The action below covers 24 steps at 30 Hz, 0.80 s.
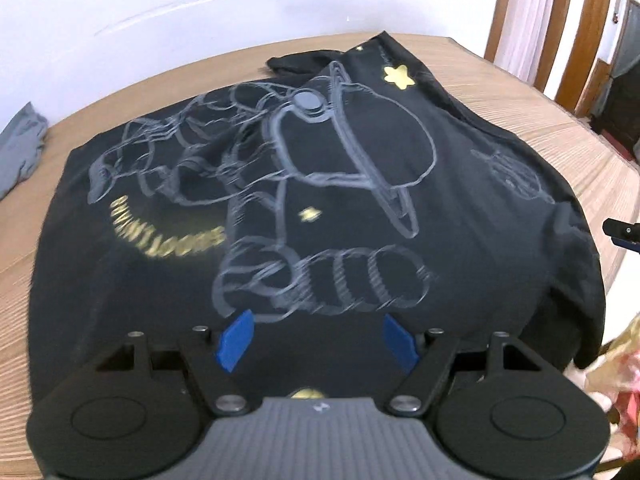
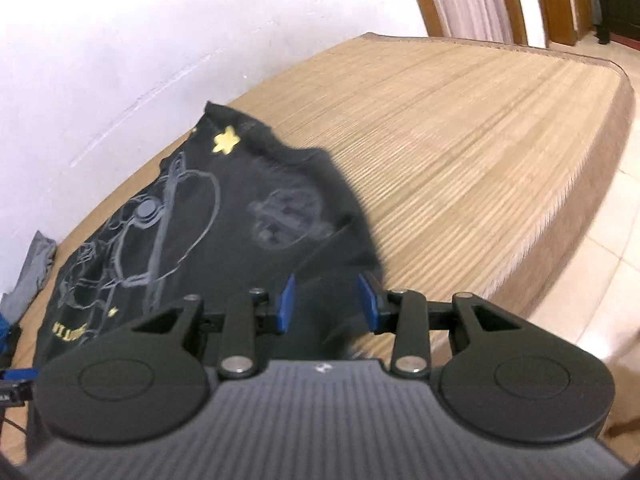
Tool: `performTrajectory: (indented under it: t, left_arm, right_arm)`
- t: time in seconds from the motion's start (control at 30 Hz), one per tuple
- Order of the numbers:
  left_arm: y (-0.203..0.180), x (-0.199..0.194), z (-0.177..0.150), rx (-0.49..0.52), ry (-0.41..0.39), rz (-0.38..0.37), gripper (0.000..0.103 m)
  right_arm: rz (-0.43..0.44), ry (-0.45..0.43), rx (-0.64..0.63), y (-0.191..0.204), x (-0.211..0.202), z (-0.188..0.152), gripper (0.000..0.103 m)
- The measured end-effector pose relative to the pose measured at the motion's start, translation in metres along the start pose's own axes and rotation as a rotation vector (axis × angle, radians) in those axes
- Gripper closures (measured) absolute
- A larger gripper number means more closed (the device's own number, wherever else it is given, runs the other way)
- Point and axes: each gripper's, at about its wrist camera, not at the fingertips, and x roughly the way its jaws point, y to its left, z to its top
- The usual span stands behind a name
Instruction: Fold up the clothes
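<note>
A black T-shirt (image 1: 320,200) with a grey astronaut print and yellow stars lies spread on a bamboo mat. My left gripper (image 1: 316,340) is open, its blue pads apart just above the shirt's near edge, holding nothing. In the right wrist view the same shirt (image 2: 208,216) lies to the left, with one sleeve reaching toward the near edge. My right gripper (image 2: 330,304) is open over that sleeve, its blue pads apart and empty. The right gripper's tip shows at the right edge of the left wrist view (image 1: 624,232).
A grey garment (image 1: 20,148) lies crumpled at the mat's far left, also visible in the right wrist view (image 2: 32,272). A white wall (image 1: 200,0) runs behind the mat (image 2: 460,140). Tiled floor (image 2: 592,260) lies past the right edge. A floral cloth (image 1: 616,364) sits at the right.
</note>
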Motion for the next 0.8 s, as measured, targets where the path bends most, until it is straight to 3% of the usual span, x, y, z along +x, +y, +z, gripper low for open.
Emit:
performTrajectory:
  t: [0.23,0.4,0.47,0.6,0.63,0.67,0.8]
  left_arm:
    - [-0.058,0.029,0.022,-0.140,0.038,0.102,0.029]
    - [-0.063,0.029,0.020,-0.214,0.097,0.176,0.029]
    - [-0.054,0.029,0.019,-0.238,0.117,0.210,0.029]
    - [-0.027,0.036,0.024,-0.273,0.120,0.259,0.029]
    - [-0.020,0.037,0.027,-0.286,0.110,0.270,0.029]
    - [-0.014,0.039,0.030,-0.296,0.101,0.267,0.029]
    - [0.007,0.046,0.043,-0.299,0.078,0.265,0.029]
  right_arm:
    - [0.075,0.106,-0.118,-0.025,0.095,0.078,0.064]
    - [0.100,0.179,-0.217,-0.009,0.154,0.111,0.064]
    - [0.123,0.166,-0.242,0.000,0.168,0.113,0.065]
    - [0.068,0.124,-0.386,0.029,0.179,0.104,0.068]
    - [0.051,0.119,-0.418,0.035,0.179,0.100,0.086]
    - [0.047,0.118,-0.444,0.041,0.180,0.098,0.093]
    - [-0.010,0.078,-0.440,0.039,0.149,0.105,0.095]
